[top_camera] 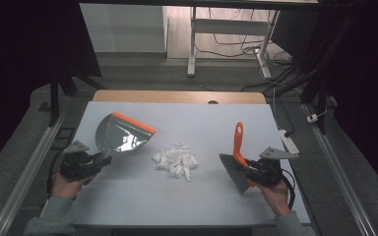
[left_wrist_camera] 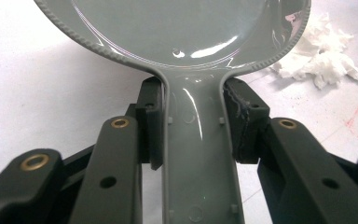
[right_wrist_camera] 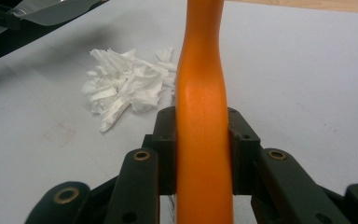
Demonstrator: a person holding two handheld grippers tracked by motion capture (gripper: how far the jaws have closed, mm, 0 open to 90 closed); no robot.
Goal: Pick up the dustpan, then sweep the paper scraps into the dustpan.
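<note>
Two grippers [top_camera: 100, 161] [top_camera: 248, 167], one dustpan [top_camera: 123, 133], one brush [top_camera: 236, 160].

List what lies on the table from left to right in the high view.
Left tongs → grey dustpan → pile of white paper scraps → orange-handled brush → right tongs.

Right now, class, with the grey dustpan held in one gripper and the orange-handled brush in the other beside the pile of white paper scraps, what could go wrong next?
1. The white shredded paper scraps look light and loose; a quick stroke of the orange-handled grey-bristled brush may scatter them past the grey plastic dustpan with an orange lip.
2. The left gripper clamps only the dustpan's narrow handle, so the pan may twist when pushed.
3. The right gripper grips a smooth handle, which might slip.
</note>
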